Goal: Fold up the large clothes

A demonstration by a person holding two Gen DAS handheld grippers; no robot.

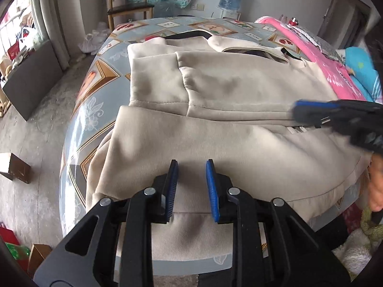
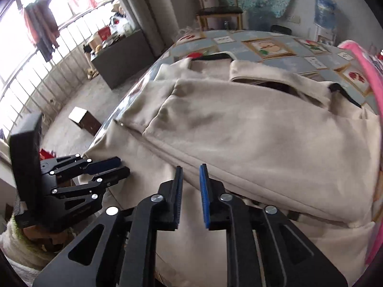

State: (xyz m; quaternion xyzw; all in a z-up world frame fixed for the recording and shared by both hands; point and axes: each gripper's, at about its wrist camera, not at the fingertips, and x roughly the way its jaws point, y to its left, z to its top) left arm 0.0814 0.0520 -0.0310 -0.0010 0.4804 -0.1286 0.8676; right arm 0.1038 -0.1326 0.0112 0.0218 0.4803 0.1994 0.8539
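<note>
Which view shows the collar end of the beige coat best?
The right wrist view: the beige coat shows its collar large, with the dark lining visible inside. The left wrist view shows the same collar smaller and farther off, near the pink cloth.

The left gripper (image 1: 191, 165) pointed steeply downward, its two blue-padded fingers (image 1: 211, 191) slightly parted with an empty gap between them and nothing pinched. The right gripper (image 2: 191, 171) tilted down at much the same angle, its jaws likewise a little apart and empty. Seen from the right wrist, the left gripper (image 2: 121, 166) sat off to the side with its fingers nearly parallel. A bare hand (image 1: 375, 191) showed at the edge of the left wrist view.
</note>
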